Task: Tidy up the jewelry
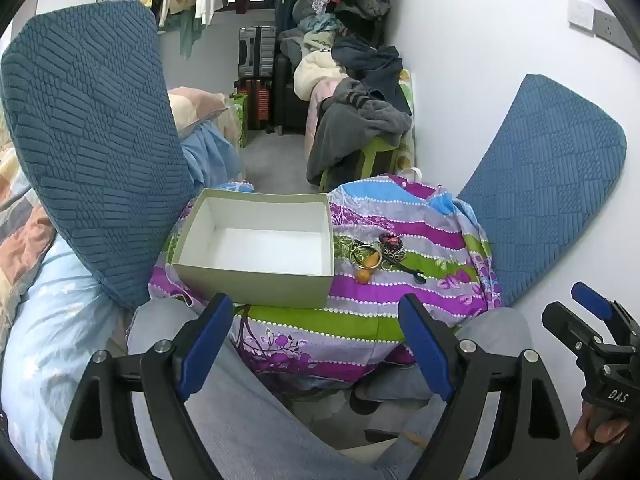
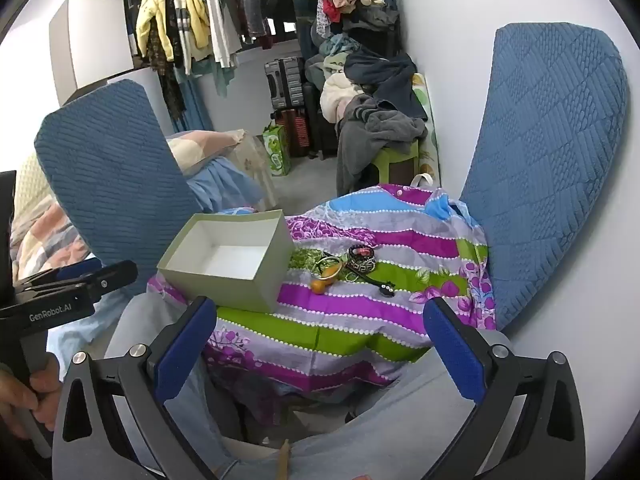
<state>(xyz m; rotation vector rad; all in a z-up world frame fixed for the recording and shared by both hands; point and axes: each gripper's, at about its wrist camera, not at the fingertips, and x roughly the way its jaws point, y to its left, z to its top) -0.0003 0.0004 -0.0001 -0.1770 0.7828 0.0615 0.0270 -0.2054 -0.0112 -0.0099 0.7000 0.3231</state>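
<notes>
An open grey-green box (image 1: 256, 280) with a white, empty inside stands on a striped purple and green cloth (image 1: 360, 320); it also shows in the right wrist view (image 2: 224, 284). Right of it lies a small pile of jewelry (image 1: 376, 258): gold bangles, an orange bead piece, dark bracelets and a black hair tie, also seen in the right wrist view (image 2: 348, 266). My left gripper (image 1: 320, 344) is open and empty, held near the cloth's front edge. My right gripper (image 2: 320, 352) is open and empty, also short of the cloth.
Two blue quilted cushions (image 1: 92, 140) (image 2: 552, 168) stand left and right of the cloth. The person's knees in light jeans (image 1: 224, 400) are below. Behind are a green stool with clothes (image 1: 360, 128), suitcases (image 1: 258, 76) and hanging garments.
</notes>
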